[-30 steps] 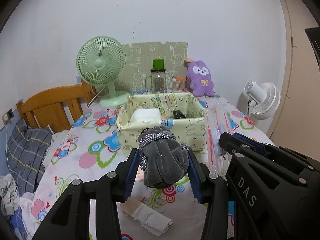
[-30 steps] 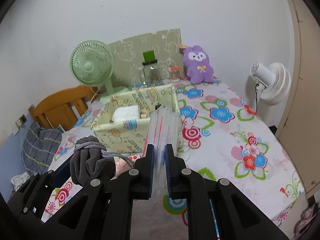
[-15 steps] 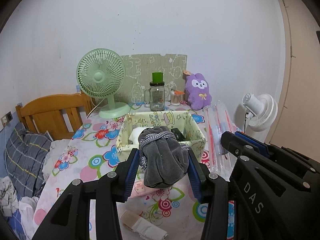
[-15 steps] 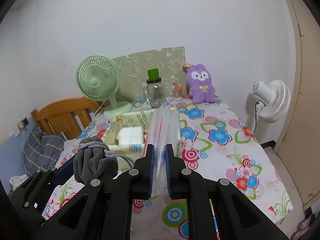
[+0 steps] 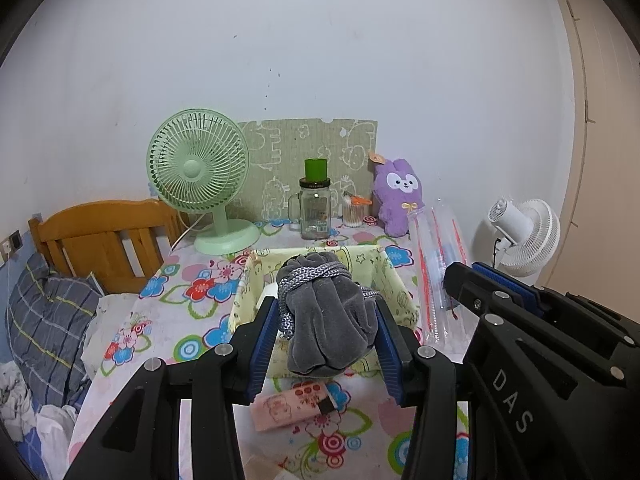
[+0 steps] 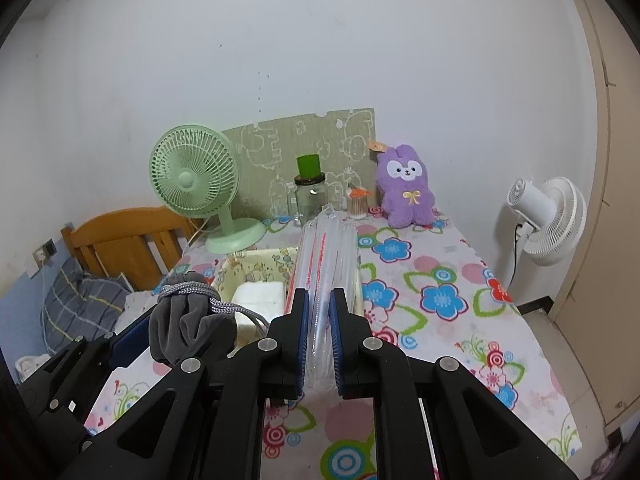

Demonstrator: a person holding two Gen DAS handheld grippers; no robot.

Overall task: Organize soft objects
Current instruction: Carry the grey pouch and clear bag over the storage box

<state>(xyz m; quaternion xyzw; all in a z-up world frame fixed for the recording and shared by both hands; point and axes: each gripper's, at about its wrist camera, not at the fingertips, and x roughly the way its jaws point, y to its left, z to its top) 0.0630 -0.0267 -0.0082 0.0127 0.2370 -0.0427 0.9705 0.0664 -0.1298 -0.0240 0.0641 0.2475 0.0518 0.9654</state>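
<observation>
Centre of the left wrist view: left gripper [image 5: 326, 334] pinching a grey velvet drawstring pouch [image 5: 325, 320] between blue pads, hanging in front of the yellow fabric storage box [image 5: 394, 288]. Centre of the right wrist view: right gripper [image 6: 319, 338] squeezing a clear inflated plastic packet [image 6: 328, 256], sticking up past the fingertips above the floral tablecloth [image 6: 440, 300].

A fabric box [image 5: 396, 292] is being kept mid-table [image 6: 460, 320], with a folded cloth [image 6: 260, 296] lying inside. Behind it, along the wall, a desk fan [image 5: 198, 168], a jar [image 5: 315, 210] and a plush toy [image 5: 398, 196] are being lined up left to right. A flat packet [image 5: 294, 404] is lying before the box.
</observation>
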